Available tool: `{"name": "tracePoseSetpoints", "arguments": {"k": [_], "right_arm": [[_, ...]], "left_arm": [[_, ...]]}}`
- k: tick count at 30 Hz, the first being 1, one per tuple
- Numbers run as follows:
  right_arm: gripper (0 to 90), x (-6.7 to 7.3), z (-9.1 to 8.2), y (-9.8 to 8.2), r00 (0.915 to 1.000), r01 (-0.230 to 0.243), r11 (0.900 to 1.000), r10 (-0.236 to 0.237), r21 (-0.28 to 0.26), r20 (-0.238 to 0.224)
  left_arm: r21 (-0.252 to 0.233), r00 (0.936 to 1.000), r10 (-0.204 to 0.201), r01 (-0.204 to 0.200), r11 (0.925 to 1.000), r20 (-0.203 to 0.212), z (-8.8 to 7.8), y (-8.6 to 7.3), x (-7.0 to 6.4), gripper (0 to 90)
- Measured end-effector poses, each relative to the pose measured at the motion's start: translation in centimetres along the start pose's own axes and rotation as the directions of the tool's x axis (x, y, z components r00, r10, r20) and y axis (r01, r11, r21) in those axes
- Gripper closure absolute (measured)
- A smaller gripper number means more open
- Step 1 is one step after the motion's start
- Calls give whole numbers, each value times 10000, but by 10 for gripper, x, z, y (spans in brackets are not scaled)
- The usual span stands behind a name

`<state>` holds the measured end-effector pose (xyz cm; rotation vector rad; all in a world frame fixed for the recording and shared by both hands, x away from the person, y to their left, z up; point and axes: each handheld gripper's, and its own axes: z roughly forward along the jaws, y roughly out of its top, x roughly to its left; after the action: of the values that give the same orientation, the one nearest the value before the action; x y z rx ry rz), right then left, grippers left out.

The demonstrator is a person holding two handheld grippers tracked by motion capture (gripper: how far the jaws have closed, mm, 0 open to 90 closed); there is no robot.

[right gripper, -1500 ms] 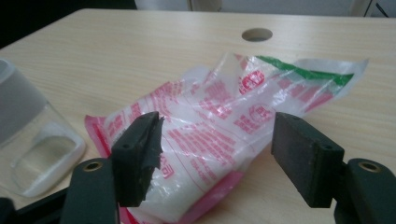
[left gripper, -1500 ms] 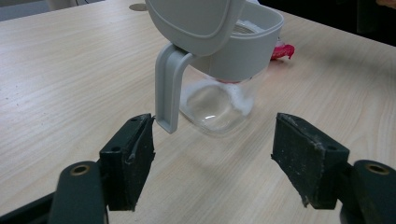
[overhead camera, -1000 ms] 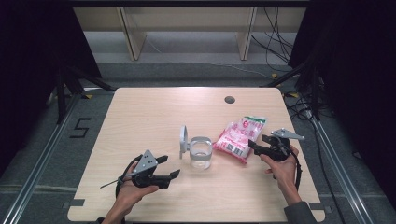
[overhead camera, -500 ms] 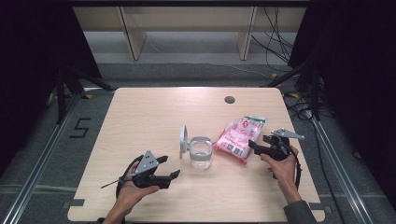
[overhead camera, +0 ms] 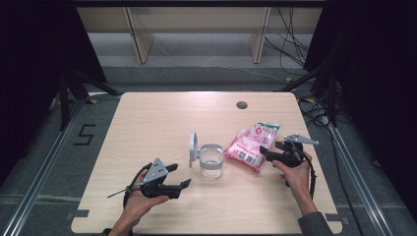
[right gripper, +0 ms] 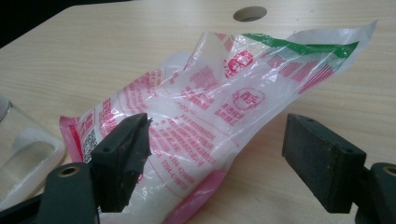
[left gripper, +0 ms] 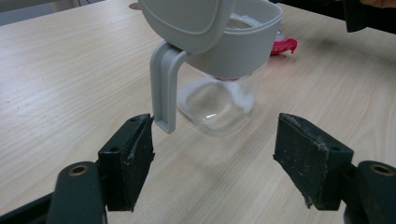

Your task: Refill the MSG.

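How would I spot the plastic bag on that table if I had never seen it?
Start at the wooden table and look right of its middle, beside the clear jar with a raised grey lid. The bag lies flat there, before the open right gripper. It alone is soft, crinkled, and printed pink and green.

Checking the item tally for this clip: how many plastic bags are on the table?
1. The pink-printed bag lies right of the clear jar, directly ahead of the right tongs; nothing seems hidden behind the jar.
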<state>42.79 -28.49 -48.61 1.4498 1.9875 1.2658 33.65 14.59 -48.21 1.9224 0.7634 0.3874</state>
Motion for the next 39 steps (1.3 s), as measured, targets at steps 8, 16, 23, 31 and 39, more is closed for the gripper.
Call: {"name": "tracePoseSetpoints", "arguments": {"k": [8,16,23,31,39], "right_arm": [[261,-2,6,0,9958,-591,9978,569,-296,-715],[270,-11,13,0,9959,-791,9960,771,-418,-478],[298,-16,20,-3,9940,-1021,9942,1006,-344,-435],[355,-12,25,-4,9898,-1395,9902,1393,-48,-290],[388,-12,35,3,9957,-857,9958,866,308,-314]], "left_arm": [[-14,9998,59,-59,10000,174,4,-2,0,274],[41,9998,-100,99,9999,156,4,-3,1,273],[-78,9994,-303,304,9995,185,4,-3,0,274],[-18,9999,-21,21,10000,166,3,-3,2,274],[-95,9998,-46,48,9999,201,4,-2,2,273]]}}
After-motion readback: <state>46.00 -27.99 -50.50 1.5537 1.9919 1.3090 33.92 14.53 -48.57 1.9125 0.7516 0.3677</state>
